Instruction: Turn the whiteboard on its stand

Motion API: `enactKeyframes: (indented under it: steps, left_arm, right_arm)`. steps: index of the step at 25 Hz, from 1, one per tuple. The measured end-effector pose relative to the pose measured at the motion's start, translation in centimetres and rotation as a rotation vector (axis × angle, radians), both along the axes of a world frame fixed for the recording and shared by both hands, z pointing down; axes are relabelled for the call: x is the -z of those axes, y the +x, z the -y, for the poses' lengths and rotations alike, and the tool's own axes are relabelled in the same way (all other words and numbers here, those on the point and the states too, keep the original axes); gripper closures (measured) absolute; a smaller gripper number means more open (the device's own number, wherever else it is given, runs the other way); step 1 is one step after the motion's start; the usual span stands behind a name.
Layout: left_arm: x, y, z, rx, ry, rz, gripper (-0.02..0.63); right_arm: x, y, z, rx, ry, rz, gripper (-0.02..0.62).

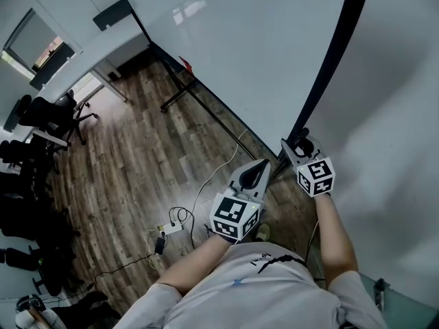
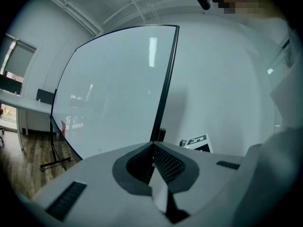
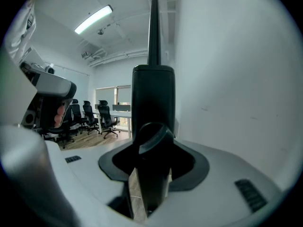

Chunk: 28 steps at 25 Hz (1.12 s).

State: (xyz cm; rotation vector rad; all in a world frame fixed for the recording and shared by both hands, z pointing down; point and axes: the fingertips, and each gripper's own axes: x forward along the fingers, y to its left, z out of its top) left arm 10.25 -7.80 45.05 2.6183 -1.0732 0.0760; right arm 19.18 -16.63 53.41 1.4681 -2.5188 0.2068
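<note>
Pinching the black edge (image 1: 336, 53) of the whiteboard (image 1: 240, 46) low down with the right tool (image 1: 297, 144), both jaws pressing on it. Holding the left tool (image 1: 263, 164) pressed together with nothing in it, just beside the right one. Standing by the board, upright on the wood floor (image 1: 137, 170) next to a white wall (image 1: 398, 149), with black chairs (image 1: 48, 115) and a table (image 1: 89, 46) far off.

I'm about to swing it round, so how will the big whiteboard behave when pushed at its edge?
The whiteboard is a broad, rigid-looking panel, so it should probably move as one stiff piece. It rests on a thin-legged stand, so a hard push may rock it. The right gripper clamps its black frame, seemingly a firm hold.
</note>
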Motion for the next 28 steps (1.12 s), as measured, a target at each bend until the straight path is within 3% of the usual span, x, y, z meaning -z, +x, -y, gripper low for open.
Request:
enactKeyframes:
  steps: [28]
  left_arm:
    - [-0.2, 4.9, -4.9, -0.063, 0.0, -0.003, 0.594]
  right_arm:
    - [0.5, 2.8, -7.6, -0.034, -0.013, -0.013, 0.413]
